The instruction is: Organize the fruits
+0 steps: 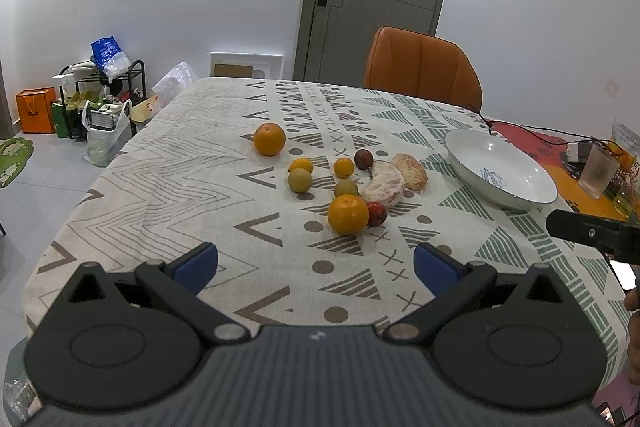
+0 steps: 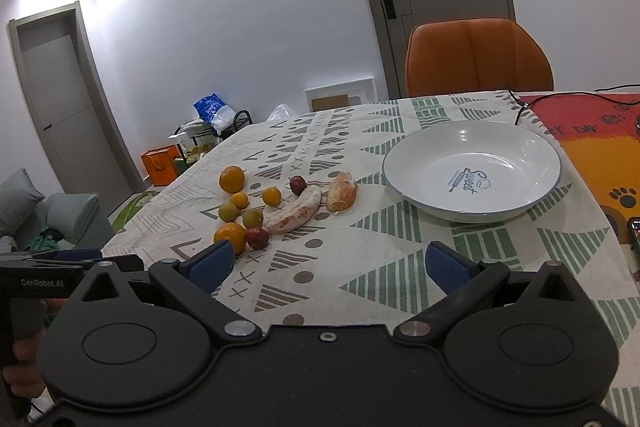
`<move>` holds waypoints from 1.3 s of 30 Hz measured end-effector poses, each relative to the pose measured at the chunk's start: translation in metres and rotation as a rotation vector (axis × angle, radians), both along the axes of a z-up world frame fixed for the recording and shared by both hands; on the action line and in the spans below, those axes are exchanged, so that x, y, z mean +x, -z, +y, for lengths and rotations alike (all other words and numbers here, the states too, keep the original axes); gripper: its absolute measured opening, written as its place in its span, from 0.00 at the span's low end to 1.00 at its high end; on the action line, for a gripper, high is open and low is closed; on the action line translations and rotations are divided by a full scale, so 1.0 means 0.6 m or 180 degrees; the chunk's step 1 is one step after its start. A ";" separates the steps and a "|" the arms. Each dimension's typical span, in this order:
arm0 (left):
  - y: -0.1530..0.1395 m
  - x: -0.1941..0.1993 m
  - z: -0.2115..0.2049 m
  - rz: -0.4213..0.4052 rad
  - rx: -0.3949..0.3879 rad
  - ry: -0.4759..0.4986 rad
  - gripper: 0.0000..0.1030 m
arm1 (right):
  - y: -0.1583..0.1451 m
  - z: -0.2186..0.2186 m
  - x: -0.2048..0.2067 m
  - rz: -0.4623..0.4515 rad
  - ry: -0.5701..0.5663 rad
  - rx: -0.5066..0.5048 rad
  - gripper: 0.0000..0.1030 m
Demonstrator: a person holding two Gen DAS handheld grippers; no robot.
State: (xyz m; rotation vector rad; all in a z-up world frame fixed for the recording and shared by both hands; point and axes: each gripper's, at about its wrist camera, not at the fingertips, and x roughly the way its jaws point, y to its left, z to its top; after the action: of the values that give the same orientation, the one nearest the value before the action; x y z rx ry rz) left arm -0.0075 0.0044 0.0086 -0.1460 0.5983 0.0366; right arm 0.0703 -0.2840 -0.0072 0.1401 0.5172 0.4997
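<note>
Patterned tablecloth carries loose fruits left of the empty bowl, so left gripper and right gripper hover near it, both spread wide and holding nothing, likely ready to transfer them.

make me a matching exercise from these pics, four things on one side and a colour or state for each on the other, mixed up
Things:
1. bowl
2. chair
3. left gripper
4. pomelo segment

Colour or state:
A. peeled, lying on the tablecloth
B. open, nothing between its fingers
C. white, no fruit in it
D. orange, at the far side of the table

Pairs: 1-C, 2-D, 3-B, 4-A
</note>
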 end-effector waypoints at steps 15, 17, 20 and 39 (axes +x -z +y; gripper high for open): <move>0.003 0.013 0.004 -0.0043 -0.0001 -0.0019 1.00 | 0.001 0.006 0.009 -0.0035 0.0068 -0.0009 1.00; 0.006 0.018 0.004 -0.0051 -0.0012 -0.0014 1.00 | 0.003 0.008 0.012 -0.0036 0.0079 -0.0018 1.00; 0.010 0.026 0.004 -0.0073 -0.0006 0.0003 1.00 | 0.006 0.009 0.020 -0.0028 0.0090 -0.0035 1.00; 0.039 0.090 0.006 -0.0138 -0.0081 0.0052 0.98 | 0.023 0.039 0.065 -0.0105 0.0204 -0.0181 1.00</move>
State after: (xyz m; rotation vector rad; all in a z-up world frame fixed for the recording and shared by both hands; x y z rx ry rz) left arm 0.0463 0.0080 -0.0147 -0.1663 0.5570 0.0100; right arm 0.1095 -0.2608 -0.0209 0.0936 0.4928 0.4237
